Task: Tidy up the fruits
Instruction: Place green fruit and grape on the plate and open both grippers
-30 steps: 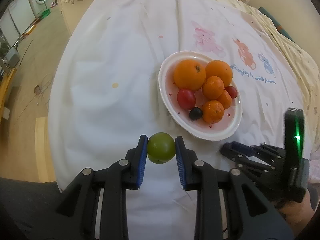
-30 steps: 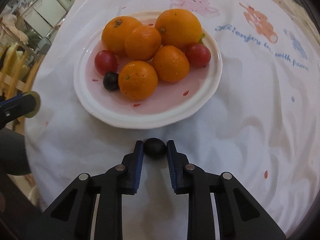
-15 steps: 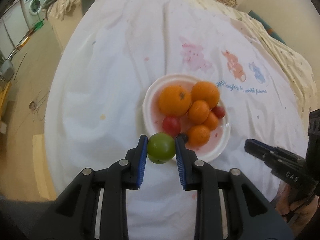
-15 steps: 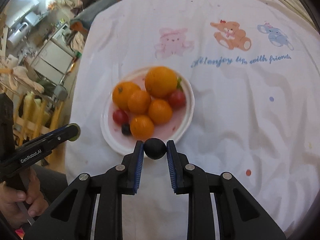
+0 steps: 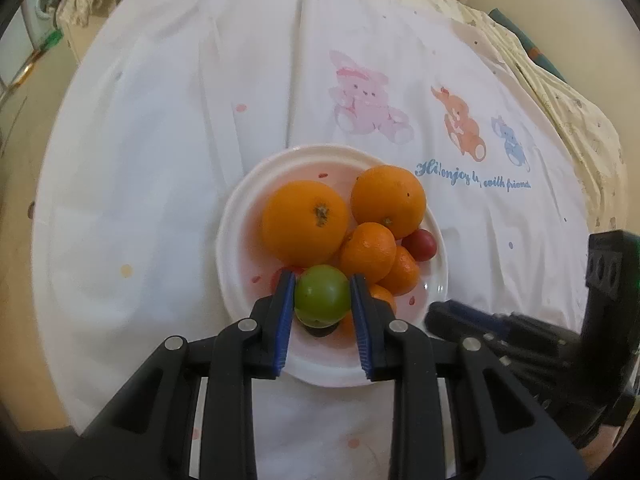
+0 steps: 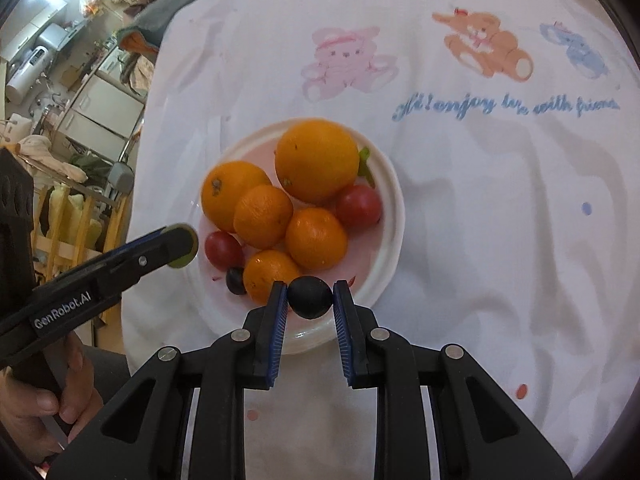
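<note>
Carrying fruit over the white round plate [image 5: 240, 216]: our left tongs [image 5: 322, 300] clamp a green round fruit [image 5: 322, 300], right tongs [image 6: 310, 297] a small black round fruit [image 6: 310, 297], likely for adding to the oranges [image 6: 316, 160].

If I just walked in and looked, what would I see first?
First you'd see the white plate in the middle of the cartoon-animal tablecloth, piled with bright oranges and red cherry tomatoes. Right in front, the left gripper pinches a green fruit over the plate's near side. The right gripper pinches a small dark fruit above the plate's near edge.
</note>
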Demonstrator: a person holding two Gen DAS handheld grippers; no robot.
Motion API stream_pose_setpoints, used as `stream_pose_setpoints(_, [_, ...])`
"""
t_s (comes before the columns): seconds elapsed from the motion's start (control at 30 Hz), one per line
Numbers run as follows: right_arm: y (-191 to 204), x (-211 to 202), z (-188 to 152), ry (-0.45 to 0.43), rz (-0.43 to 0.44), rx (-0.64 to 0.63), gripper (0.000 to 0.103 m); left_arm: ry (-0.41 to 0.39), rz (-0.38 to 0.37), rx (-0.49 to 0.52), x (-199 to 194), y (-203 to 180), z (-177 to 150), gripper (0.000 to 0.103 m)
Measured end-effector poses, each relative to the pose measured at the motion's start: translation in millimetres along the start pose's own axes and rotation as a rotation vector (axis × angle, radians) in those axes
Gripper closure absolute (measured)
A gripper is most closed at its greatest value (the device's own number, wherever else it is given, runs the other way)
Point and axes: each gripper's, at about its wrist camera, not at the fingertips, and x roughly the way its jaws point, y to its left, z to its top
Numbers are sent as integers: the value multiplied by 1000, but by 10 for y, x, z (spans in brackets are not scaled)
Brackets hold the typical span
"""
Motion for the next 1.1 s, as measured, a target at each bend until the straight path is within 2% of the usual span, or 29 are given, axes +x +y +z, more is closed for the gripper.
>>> stream_pose_setpoints(0.23, [-32, 78, -18, 16, 14, 29, 78, 18, -17, 17, 150, -65, -66, 79])
stream_pose_setpoints(0.33, [-53, 89, -30, 23, 23, 44, 78, 6, 4, 37, 158, -91, -74, 79])
stream_pose_setpoints(0.43, [-74, 76, -34, 24, 27, 63, 74, 8, 5, 25, 170, -72, -66, 77])
stream_pose_setpoints(0.5, [-100, 50, -34, 22, 27, 77, 62, 20, -5, 17, 179, -58, -68, 75])
stream_pose_setpoints(0.57, [-142, -21, -25, -1, 25, 99, 44, 20, -9, 23, 168, -55, -71, 62])
stream_pose_setpoints(0.63, [-210, -111, -12, -28, 20, 128, 42, -3, -1, 29, 119, -53, -72, 47])
stream_pose_setpoints(0.73, [-365, -277, -12, -83, 7, 190, 42, -25, 7, 32, 43, -36, -56, 36])
stream_pose_setpoints(0.87, [-463, -418, -31, -128, -1, 229, 32, -43, 38, 29, -43, 24, -57, 36])
stream_pose_setpoints(0.93, [-458, -481, -43, -146, 3, 234, 28, -63, 83, 24, -112, 80, -72, 36])
stream_pose_setpoints(1.1, [-302, -707, -107, -216, -22, 182, 16, -131, 167, 23, -369, 195, -123, 36])
